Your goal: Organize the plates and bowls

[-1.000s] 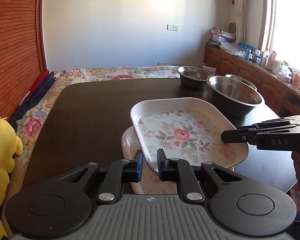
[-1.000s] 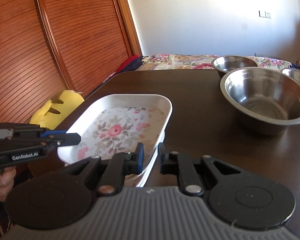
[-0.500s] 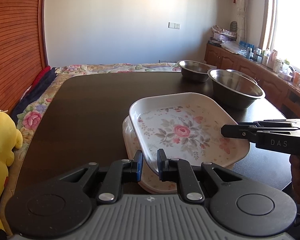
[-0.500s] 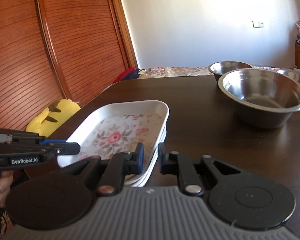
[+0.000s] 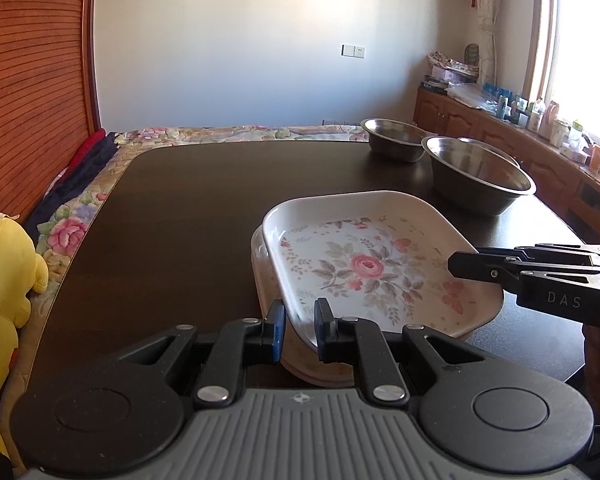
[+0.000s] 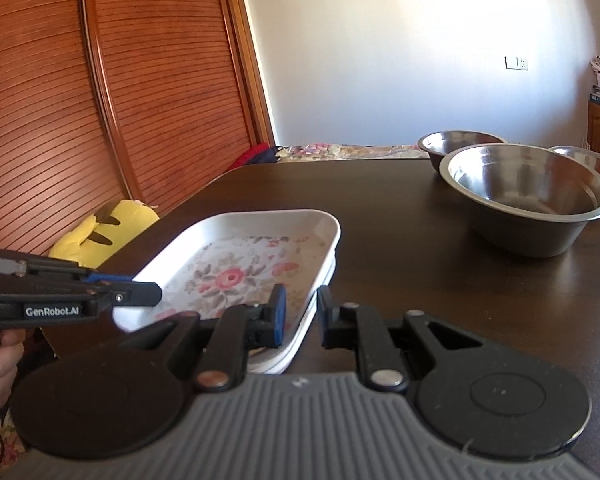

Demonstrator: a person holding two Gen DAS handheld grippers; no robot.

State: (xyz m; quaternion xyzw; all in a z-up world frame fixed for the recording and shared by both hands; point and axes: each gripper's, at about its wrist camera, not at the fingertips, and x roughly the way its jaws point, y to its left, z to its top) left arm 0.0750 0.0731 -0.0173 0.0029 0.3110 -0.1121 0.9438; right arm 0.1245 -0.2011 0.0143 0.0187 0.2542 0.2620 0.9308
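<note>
Your left gripper [image 5: 299, 330] pinches the near edge of the flowered plate [image 5: 374, 268]. Your right gripper [image 6: 300, 316] pinches the plate's other side. The plate sits on top of another plate [image 5: 260, 272] under it. Three metal bowls [image 5: 478, 174] stand on the dark table [image 5: 196, 208], far past your grippers.

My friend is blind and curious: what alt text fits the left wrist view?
Two handheld grippers, left and right, hold the edges of a floral plate above a matching plate on a dark table. Metal bowls stand behind; a yellow plush toy sits at left.
</note>
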